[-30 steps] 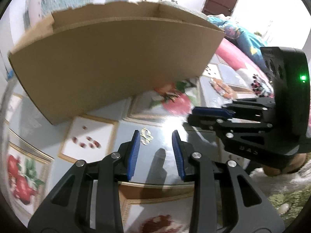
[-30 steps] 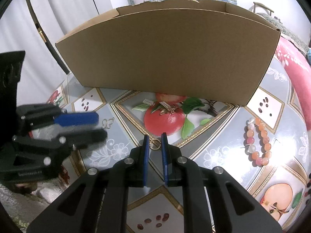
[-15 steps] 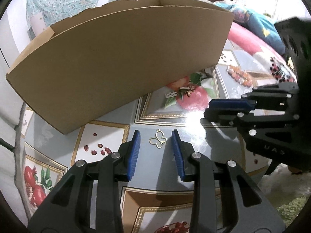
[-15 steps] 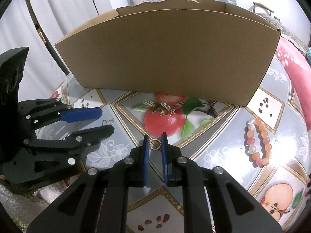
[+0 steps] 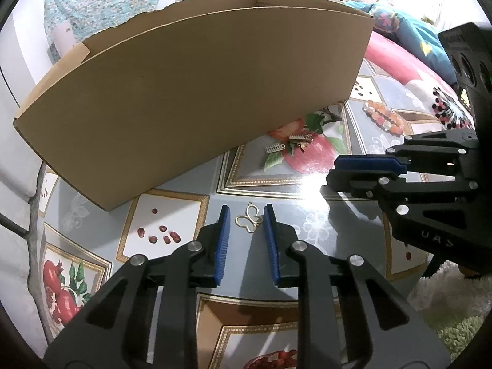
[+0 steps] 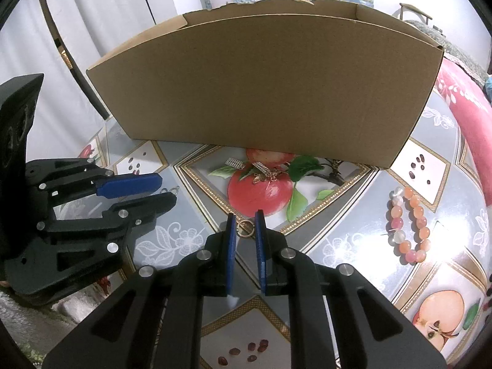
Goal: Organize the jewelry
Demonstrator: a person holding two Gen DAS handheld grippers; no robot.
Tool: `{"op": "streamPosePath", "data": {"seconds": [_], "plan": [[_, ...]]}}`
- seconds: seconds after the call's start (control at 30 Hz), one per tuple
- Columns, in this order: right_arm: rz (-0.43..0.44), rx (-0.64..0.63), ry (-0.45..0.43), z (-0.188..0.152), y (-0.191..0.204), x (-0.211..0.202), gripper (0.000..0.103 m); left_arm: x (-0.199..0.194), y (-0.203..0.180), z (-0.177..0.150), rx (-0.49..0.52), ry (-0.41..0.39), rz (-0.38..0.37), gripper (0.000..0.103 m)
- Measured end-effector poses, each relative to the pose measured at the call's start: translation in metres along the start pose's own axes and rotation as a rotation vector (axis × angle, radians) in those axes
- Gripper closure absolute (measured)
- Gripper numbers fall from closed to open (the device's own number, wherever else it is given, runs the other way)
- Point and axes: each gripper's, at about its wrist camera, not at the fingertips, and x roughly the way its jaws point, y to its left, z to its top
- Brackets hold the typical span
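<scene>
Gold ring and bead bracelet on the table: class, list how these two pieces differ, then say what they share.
The gold ring is one plain metal hoop; the bead bracelet is a string of pink, orange and whitish beads. The gold ring is much smaller than the bead bracelet. Both are closed loops lying flat on the table.

The fruit-patterned table [image 6: 353, 240] carries a cardboard box [image 6: 264, 89], butterfly pendant [image 5: 249, 220], ring [image 6: 246, 229], bead bracelet [image 6: 410, 226] and small charms [image 6: 258, 170].

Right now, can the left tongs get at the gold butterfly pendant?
Probably yes. The gold butterfly pendant lies flat on the glossy table between the left tongs tips, which have just been closing; nothing lies between, and the right tongs sit aside.
</scene>
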Motion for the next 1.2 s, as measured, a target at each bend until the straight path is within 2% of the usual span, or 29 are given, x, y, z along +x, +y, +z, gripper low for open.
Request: {"op": "streamPosePath", "data": {"seconds": [0.3,0.43,0.7,0.73,0.8,1.1,1.17,1.2], "plan": [[-0.001,-0.001,0.0,0.001,0.0,0.0,0.091,0.0,-0.002,0.0,0.023,0.003,-0.01,0.082],[0.0,-0.001,0.0,0.001,0.0,0.0,0.091,0.0,-0.004,-0.001,0.04,-0.005,-0.018,0.088],[0.0,-0.002,0.0,0.0,0.0,0.0,0.091,0.0,-0.007,-0.003,0.056,-0.015,-0.01,0.088],[0.0,-0.002,0.0,0.0,0.0,0.0,0.091,-0.001,-0.007,-0.003,0.062,-0.017,-0.008,0.09],[0.0,-0.002,0.0,0.0,0.0,0.0,0.091,-0.002,-0.01,-0.004,0.081,-0.023,-0.007,0.101],[0.0,-0.001,-0.001,0.001,-0.001,0.0,0.091,-0.006,-0.006,-0.002,0.063,-0.031,-0.017,0.101],[0.0,-0.002,0.0,0.0,0.0,0.0,0.091,-0.01,-0.005,-0.001,0.064,-0.047,-0.021,0.097],[0.0,-0.002,0.0,0.001,0.0,0.0,0.091,-0.012,-0.004,-0.001,0.067,-0.054,-0.019,0.087]]}}
